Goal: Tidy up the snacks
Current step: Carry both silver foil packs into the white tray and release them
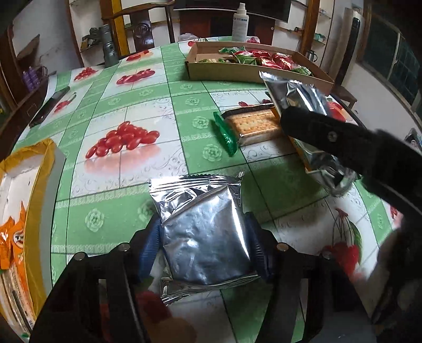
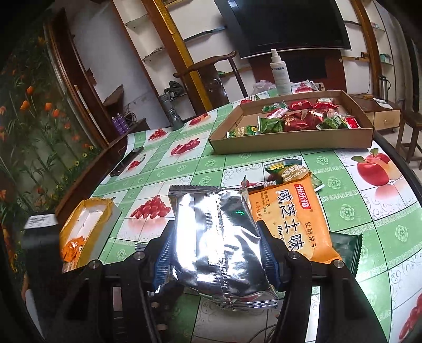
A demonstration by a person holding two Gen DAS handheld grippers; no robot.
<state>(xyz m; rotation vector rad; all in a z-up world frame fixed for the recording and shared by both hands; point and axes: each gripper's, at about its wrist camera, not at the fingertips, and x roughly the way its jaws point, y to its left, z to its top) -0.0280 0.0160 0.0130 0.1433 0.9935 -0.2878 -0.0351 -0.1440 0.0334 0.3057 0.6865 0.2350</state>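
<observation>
Left gripper (image 1: pixel 204 244) clamped on a silver packet (image 1: pixel 204 232); right gripper (image 2: pixel 215 253) pinching another silver pouch (image 2: pixel 219 242) above the tablecloth (image 2: pixel 343 211).

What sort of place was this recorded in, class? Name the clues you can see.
Probably a home living or dining room: a table under a fruit-print oilcloth, a wooden chair behind it, and a large dark television beside glass wall shelves.

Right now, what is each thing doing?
Left gripper: jaws shut on a silver packet.
Right gripper: jaws shut on another silver pack.
Cardboard tray: open, holding red and green snacks.
Orange biscuit pack: lying flat, sealed.
Yellow box: open.
</observation>
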